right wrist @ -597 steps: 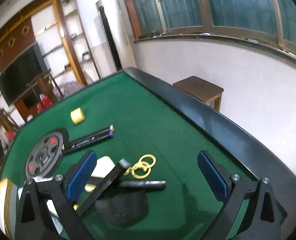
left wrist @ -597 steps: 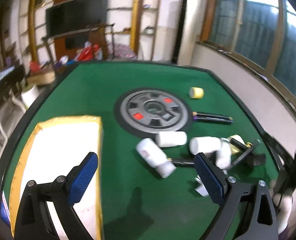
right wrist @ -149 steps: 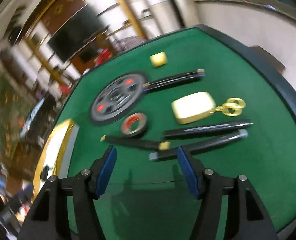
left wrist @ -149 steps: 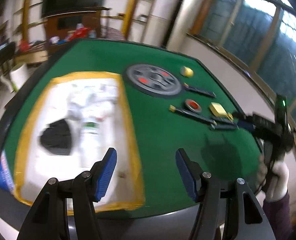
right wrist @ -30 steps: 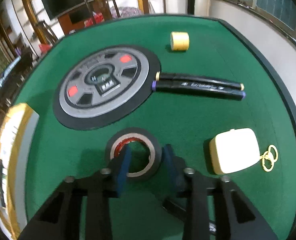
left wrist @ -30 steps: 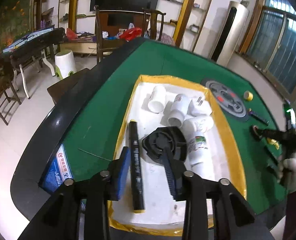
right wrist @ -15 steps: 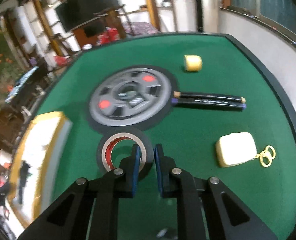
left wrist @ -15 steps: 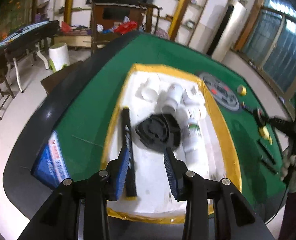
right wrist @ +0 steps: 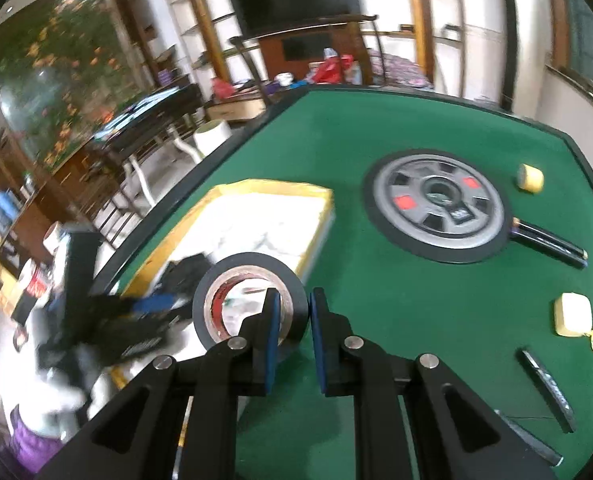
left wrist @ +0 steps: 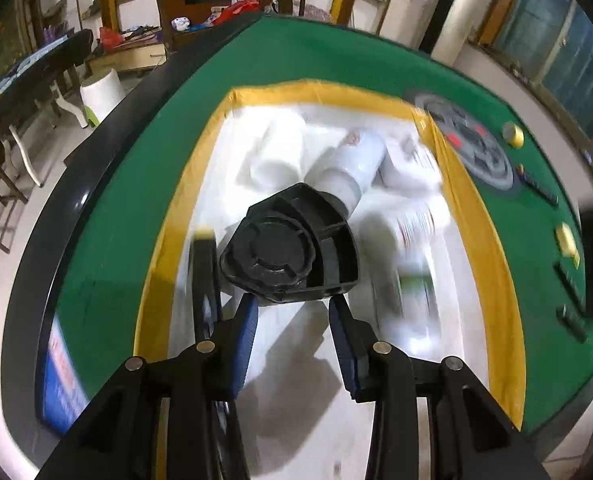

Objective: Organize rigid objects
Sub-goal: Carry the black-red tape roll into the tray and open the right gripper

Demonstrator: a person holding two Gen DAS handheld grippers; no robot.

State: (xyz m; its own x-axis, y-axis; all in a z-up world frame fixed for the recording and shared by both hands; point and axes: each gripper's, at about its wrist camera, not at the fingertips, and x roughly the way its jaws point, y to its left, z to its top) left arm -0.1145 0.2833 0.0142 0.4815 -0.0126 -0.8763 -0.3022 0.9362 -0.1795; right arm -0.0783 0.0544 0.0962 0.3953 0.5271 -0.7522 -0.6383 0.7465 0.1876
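Black electrical tape roll with a red-printed core (right wrist: 251,300) is pinched by its wall in my right gripper (right wrist: 292,332), one pad inside the ring and one outside, and it hangs in the air over the green felt bench (right wrist: 396,292), near the corner of the white tray with the yellow taped rim (right wrist: 256,190). My left gripper (left wrist: 292,332) hovers low over that same tray (left wrist: 336,94), its blue pads (left wrist: 245,332) partly spread and gripping nothing, just short of the black moulded plastic fan housing (left wrist: 292,248) that lies in the tray. Beside the housing lie a black marker pen with a yellow cap (left wrist: 204,276) and several white plastic bottles (left wrist: 352,168), so I judge a good share of the sorting already done. Still out on the felt are the round grey weight plate with red patches (right wrist: 436,206), a small yellow tape roll (right wrist: 530,178), two dark pens lying side by side (right wrist: 548,244), a cream rounded box with gold key rings (right wrist: 572,316) and further dark pens (right wrist: 546,384) near the bench edge. To my reckoning the tape roll goes into the tray next, then the loose small things follow; whether the weight plate is meant to move at all I cannot tell.
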